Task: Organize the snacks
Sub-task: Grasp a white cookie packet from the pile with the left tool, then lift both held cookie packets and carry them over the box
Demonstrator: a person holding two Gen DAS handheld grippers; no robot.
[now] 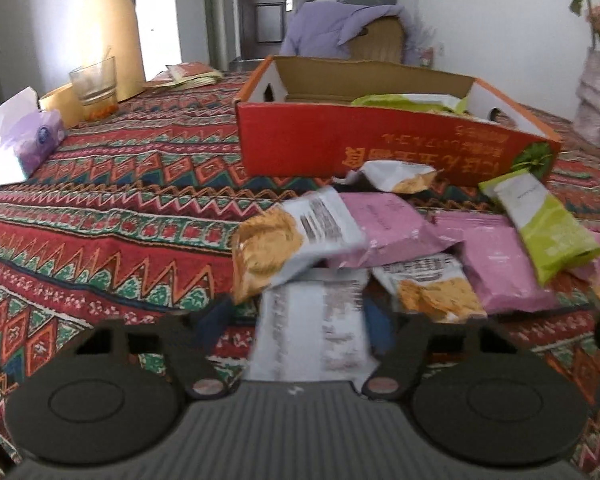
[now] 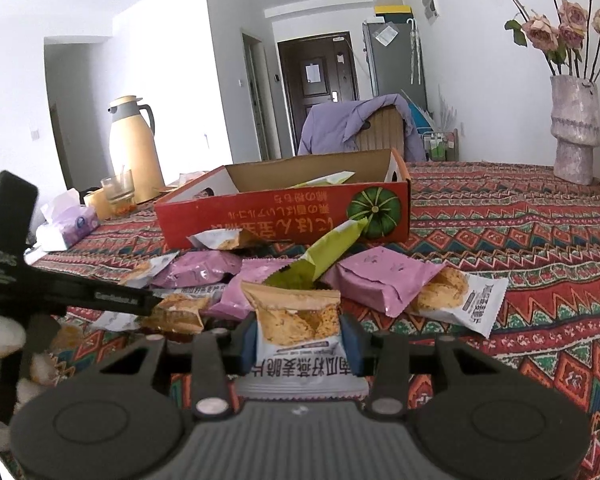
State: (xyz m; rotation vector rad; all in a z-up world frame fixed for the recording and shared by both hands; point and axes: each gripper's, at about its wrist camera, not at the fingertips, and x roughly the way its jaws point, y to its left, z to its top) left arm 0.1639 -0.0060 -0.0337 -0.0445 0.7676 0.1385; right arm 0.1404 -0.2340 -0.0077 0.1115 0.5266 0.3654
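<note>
Both grippers are working the snack pile on the table, just in front of the red box (image 2: 284, 216). The right gripper (image 2: 298, 338) is clamping a white-and-orange cracker packet (image 2: 296, 320), apparently ready for the box. The left gripper (image 1: 300, 316) is closing around a white packet (image 1: 312, 332), though blur hides the contact. A green packet (image 2: 324, 256) and pink packets (image 2: 380, 280) are crowding the path. A tissue pack (image 1: 20, 148), glass (image 1: 94, 84) and jug (image 1: 110, 28) are standing well off.
</note>
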